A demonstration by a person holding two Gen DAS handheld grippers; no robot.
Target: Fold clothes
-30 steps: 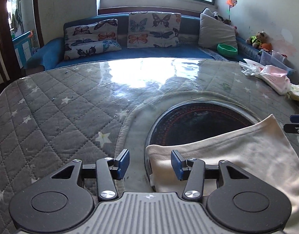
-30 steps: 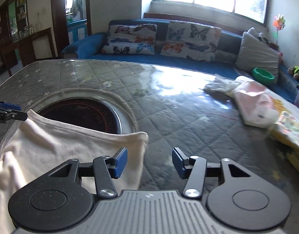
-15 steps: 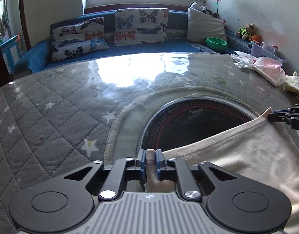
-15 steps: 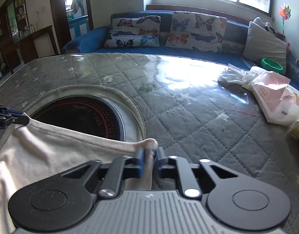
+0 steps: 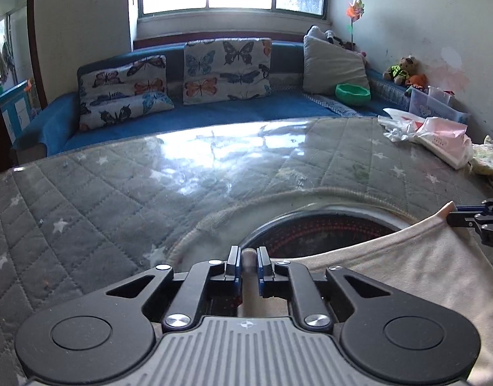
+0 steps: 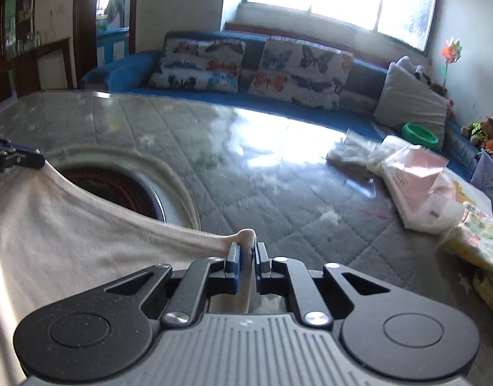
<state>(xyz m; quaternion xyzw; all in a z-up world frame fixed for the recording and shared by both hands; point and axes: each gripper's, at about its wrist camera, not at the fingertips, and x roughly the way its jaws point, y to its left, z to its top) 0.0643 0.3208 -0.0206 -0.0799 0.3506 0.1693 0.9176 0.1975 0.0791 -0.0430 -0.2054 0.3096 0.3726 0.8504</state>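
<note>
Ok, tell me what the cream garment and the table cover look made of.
Garment: soft knit, probably cotton jersey, matte; it sags and puckers where each tool pinches it. Table cover: quilted grey fabric with stitched diamonds and printed stars, under what looks like a clear glossy sheet, glass or plastic, mirroring the window.

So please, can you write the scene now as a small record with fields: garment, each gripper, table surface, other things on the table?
garment: cream cloth, edge stretched between both grippers
left gripper: jaws opening slightly, pads pressing on one cloth corner
right gripper: jaws opening slightly, pads pressing on the other corner
table surface: grey quilted cover with stars, under a glossy clear sheet
cutout: round dark plate, partly covered by the cloth
other things: pink plastic bag, on the right
</note>
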